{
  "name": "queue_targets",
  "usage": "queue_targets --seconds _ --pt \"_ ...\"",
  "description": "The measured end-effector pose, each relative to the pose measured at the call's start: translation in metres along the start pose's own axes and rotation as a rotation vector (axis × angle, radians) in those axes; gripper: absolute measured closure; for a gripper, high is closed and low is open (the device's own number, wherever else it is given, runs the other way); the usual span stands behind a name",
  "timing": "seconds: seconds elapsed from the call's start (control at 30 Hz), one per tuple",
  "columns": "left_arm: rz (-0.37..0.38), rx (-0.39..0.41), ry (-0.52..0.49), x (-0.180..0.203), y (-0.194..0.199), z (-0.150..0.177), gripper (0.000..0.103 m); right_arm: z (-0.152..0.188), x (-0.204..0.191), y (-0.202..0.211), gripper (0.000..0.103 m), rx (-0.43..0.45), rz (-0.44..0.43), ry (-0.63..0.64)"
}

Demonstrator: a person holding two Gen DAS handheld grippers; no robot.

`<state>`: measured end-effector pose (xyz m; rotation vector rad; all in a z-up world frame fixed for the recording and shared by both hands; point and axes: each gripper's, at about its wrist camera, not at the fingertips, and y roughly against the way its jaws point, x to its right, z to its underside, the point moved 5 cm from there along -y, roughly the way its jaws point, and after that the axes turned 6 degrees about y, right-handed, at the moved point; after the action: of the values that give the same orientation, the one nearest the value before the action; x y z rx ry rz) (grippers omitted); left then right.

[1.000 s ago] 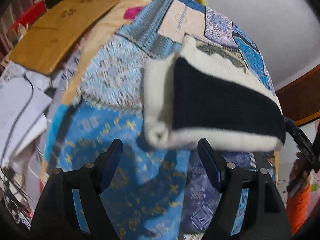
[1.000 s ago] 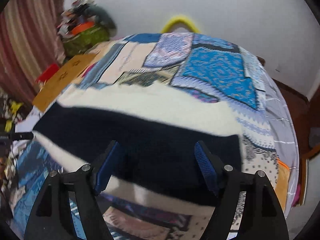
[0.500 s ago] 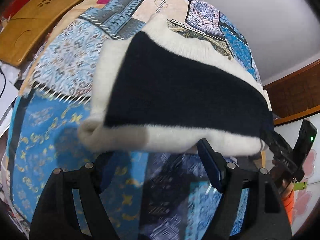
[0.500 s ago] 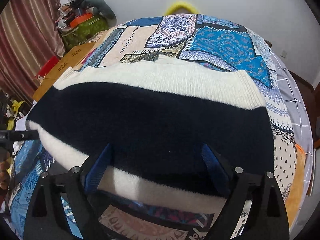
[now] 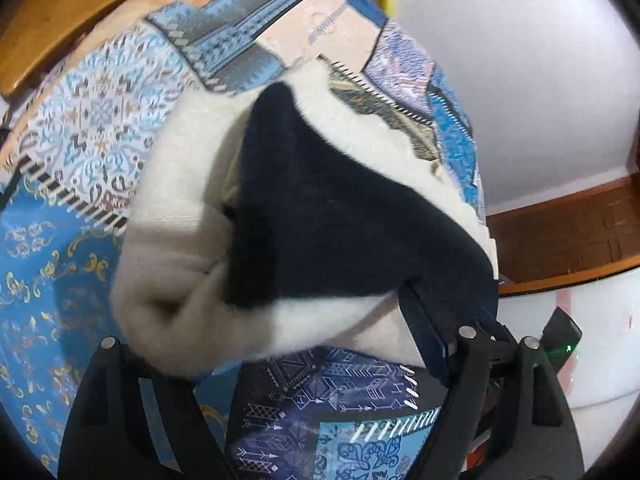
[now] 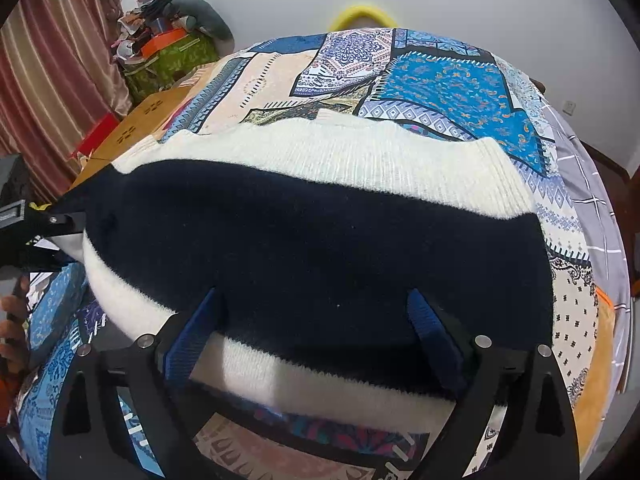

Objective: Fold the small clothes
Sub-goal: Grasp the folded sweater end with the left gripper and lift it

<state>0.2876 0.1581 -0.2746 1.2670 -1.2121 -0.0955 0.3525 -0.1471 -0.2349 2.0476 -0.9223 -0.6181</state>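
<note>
A folded cream and navy knit sweater lies on the patchwork bedspread. In the left wrist view the sweater fills the middle, its cream folded end bunched toward the lens. My left gripper is open, its fingers straddling the sweater's near edge; the left finger is partly hidden under the cream fold. My right gripper is open, its blue pads on either side of the navy band at the sweater's near edge. The left gripper also shows at the sweater's left end in the right wrist view.
A wooden board lies along the bed's left side. A green bag with clutter and striped curtains stand at the back left. A yellow hoop shows behind the bed. A wooden ledge is at right.
Both grippers have moved in closer to the sweater, which now fills more of each view. The cream end has bunched up against the left gripper.
</note>
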Motion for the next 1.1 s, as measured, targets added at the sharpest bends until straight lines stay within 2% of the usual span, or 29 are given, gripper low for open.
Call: queue_targets --seconds 0.2,0.37,0.47,0.57,0.63,0.73,0.83,0.97,1.1 --pt "0.020 -0.006 0.085 -0.010 -0.002 -0.006 0.023 0.000 0.000 -0.001 0.007 0.004 0.002 0.001" --pt "0.001 0.042 0.100 -0.005 -0.005 -0.017 0.023 0.001 0.000 -0.001 0.007 0.003 0.002 0.003" --pt "-0.018 0.058 0.186 -0.016 -0.008 -0.029 0.023 0.001 0.000 -0.001 0.007 0.002 0.002 0.005" --pt "-0.065 0.093 0.225 -0.025 -0.007 -0.037 0.044 0.001 -0.001 0.000 0.007 0.001 0.003 0.006" --pt "-0.088 0.097 0.193 -0.023 -0.006 -0.039 0.060 0.001 -0.001 0.000 0.007 -0.004 0.004 0.013" --pt "-0.139 0.127 0.100 -0.012 0.002 -0.042 0.074 -0.001 0.000 0.003 0.008 -0.014 0.006 0.020" --pt "-0.180 0.167 0.002 0.004 0.017 -0.046 0.078 -0.004 0.004 0.010 0.008 -0.002 0.017 0.011" --pt "-0.160 0.224 -0.052 0.024 0.048 -0.059 0.080 -0.005 0.014 0.015 0.008 0.009 0.027 -0.016" --pt "-0.181 0.309 -0.121 0.046 0.084 -0.074 0.081 -0.004 0.019 0.018 0.008 0.015 0.033 -0.026"
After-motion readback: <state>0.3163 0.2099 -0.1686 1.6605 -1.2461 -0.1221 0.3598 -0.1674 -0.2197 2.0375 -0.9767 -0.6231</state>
